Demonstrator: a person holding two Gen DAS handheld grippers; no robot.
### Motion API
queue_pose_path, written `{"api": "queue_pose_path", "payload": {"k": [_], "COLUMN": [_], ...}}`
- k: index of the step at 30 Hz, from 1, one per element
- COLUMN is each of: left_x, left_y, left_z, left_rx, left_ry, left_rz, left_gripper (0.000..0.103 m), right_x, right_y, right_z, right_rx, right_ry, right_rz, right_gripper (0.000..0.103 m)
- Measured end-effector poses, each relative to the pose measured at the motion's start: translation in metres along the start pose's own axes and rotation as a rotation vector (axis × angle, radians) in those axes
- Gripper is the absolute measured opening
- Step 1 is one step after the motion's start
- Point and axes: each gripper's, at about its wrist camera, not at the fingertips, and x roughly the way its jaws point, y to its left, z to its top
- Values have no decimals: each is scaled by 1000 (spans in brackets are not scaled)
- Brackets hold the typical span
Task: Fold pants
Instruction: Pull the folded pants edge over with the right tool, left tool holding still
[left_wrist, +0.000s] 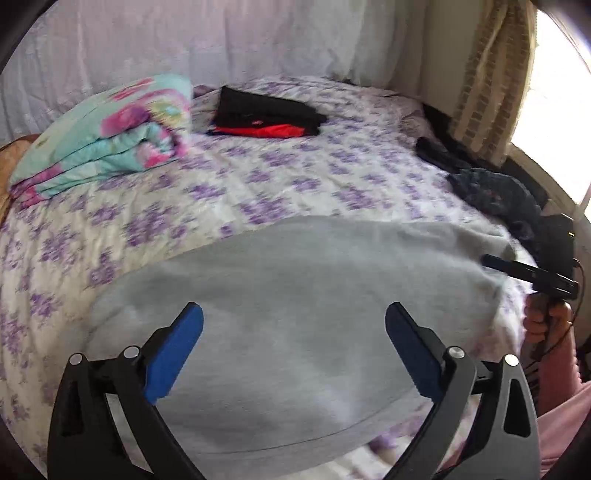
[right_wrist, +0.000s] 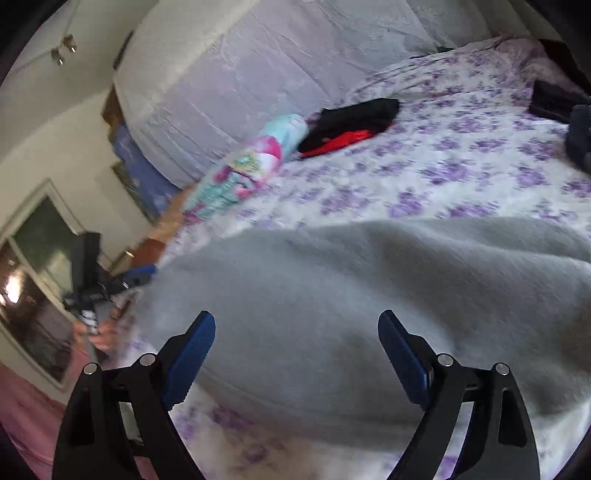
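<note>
Grey pants (left_wrist: 288, 332) lie crosswise beneath both released hand-held grippers (left_wrist: 293, 354) (right_wrist: 295, 360).

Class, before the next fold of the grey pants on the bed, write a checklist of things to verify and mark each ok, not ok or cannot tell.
1. Left tongs open and empty: ok.
2. Right tongs open and empty: ok.
3. Grey pants lying flat on the bed: ok.
4. Pants free of wrinkles: cannot tell, picture blurred.
5. Black and red clothes clear of the pants: ok.
6. Folded blanket clear of the pants: ok.
</note>
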Motion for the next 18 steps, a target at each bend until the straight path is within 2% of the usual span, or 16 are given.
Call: {"api": "queue_pose_path", "payload": {"k": [3,5,7,9,10,12,13,15,17,18], "left_x": [33,66,94,112,110,105,105,103,103,103], "left_y": [-47,-68,-71,-60,-57,-53,-51,-49,-53,-54], "left_z": [3,-2,-10,-17,-18,-18,-19,-23,-24,-25], "left_rx": [42,69,57,18,7,4,6,7,30,41], "left_ry": [38,108,177,236,223,220,218,202,194,193], "left_rz": [-138,-135,-108,-82,-105,-97,-92,-103,-83,-70], "left_gripper": [98,98,98,98,98,98,98,98,98,98], "right_x": [34,61,76,70,60,27,12,-17,-35,-41], "right_y": [-4,-16,-25,-33,-38,-55,-64,-82,-88,-84], "right_z": [22,28,29,31,32,33,29,20,13,11], "right_rx": [16,65,71,57,55,60,76,131,172,180], "right_ry": [25,73,108,115,97,36,15,-14,-46,-58], "right_rz": [40,42,-26,-112,-169,-319,-367,-428,-468,-492], "right_gripper": [91,91,87,64,62,54,50,12,4,8]}}
